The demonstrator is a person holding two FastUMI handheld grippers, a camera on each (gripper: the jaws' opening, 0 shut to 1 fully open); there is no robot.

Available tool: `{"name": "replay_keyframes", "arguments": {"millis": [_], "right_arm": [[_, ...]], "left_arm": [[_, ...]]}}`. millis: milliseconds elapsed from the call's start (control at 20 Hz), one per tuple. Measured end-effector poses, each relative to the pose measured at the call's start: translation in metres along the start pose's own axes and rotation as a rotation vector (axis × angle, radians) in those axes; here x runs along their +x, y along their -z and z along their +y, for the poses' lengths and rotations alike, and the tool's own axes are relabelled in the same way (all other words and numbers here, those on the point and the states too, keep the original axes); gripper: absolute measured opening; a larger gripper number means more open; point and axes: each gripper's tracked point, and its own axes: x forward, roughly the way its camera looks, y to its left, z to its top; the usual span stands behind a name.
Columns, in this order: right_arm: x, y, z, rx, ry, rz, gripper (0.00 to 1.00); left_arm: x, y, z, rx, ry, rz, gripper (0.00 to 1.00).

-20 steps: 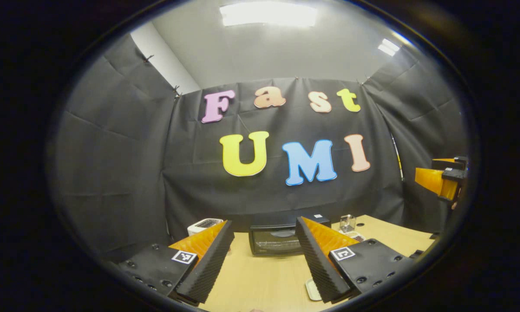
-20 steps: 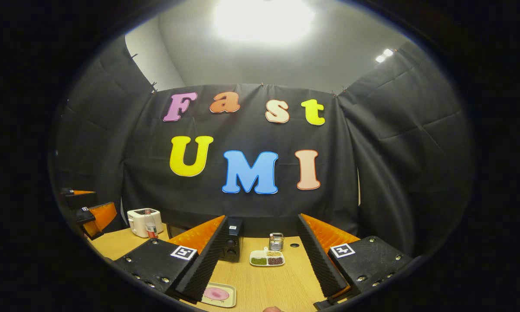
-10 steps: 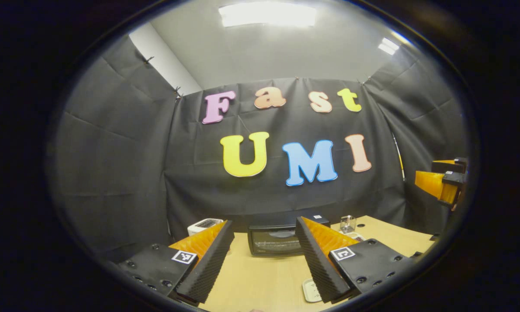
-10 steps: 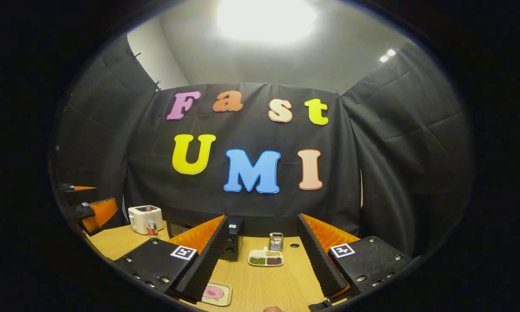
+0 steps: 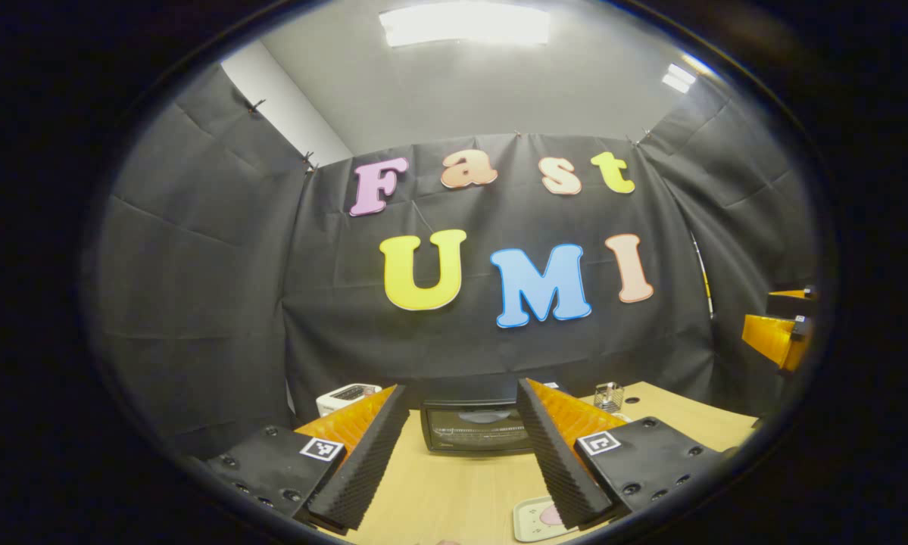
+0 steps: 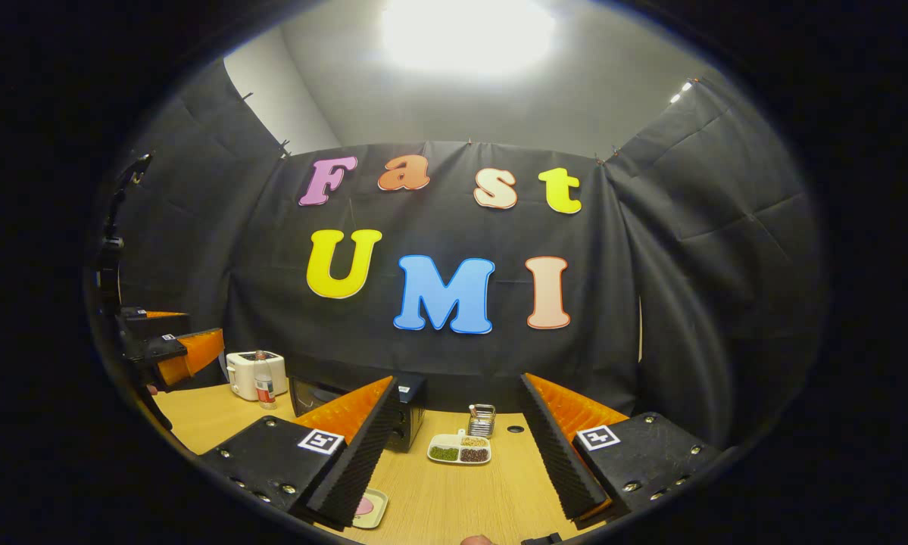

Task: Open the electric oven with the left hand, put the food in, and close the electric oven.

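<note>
Left gripper view frames the shut oven between its wide-spread hand-held gripper fingers.

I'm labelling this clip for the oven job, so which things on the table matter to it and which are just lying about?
For the job:
electric oven, door shut
small plate of food
left gripper, open
right gripper, open

Lying about:
toaster
bottle
divided dish
wire holder
</note>
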Motion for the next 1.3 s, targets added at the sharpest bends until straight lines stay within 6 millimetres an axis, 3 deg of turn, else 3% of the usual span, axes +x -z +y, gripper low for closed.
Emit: {"name": "replay_keyframes", "arguments": {"millis": [350, 400, 550, 700, 800, 1200, 1300], "right_arm": [[0.021, 0.013, -0.003, 0.008, 0.028, 0.027, 0.96], [0.025, 0.014, -0.005, 0.006, 0.045, 0.031, 0.96], [0.039, 0.012, -0.001, 0.008, 0.073, 0.027, 0.96], [0.055, 0.016, 0.001, -0.010, 0.109, 0.041, 0.96], [0.064, 0.013, 0.003, -0.012, 0.134, 0.038, 0.96], [0.086, 0.024, 0.007, -0.048, 0.224, 0.081, 0.96], [0.089, 0.027, 0.008, -0.061, 0.247, 0.090, 0.96]], "left_arm": [[0.060, 0.010, -0.011, -0.002, 0.044, 0.003, 1.00], [0.072, 0.015, -0.014, -0.008, 0.054, 0.005, 0.97], [0.109, 0.025, -0.016, -0.009, 0.085, 0.013, 1.00], [0.146, 0.044, -0.019, -0.012, 0.110, 0.036, 1.00], [0.169, 0.058, -0.020, -0.011, 0.129, 0.055, 0.90], [0.241, 0.115, -0.026, -0.026, 0.192, 0.143, 1.00], [0.257, 0.129, -0.029, -0.024, 0.207, 0.163, 0.97]]}}
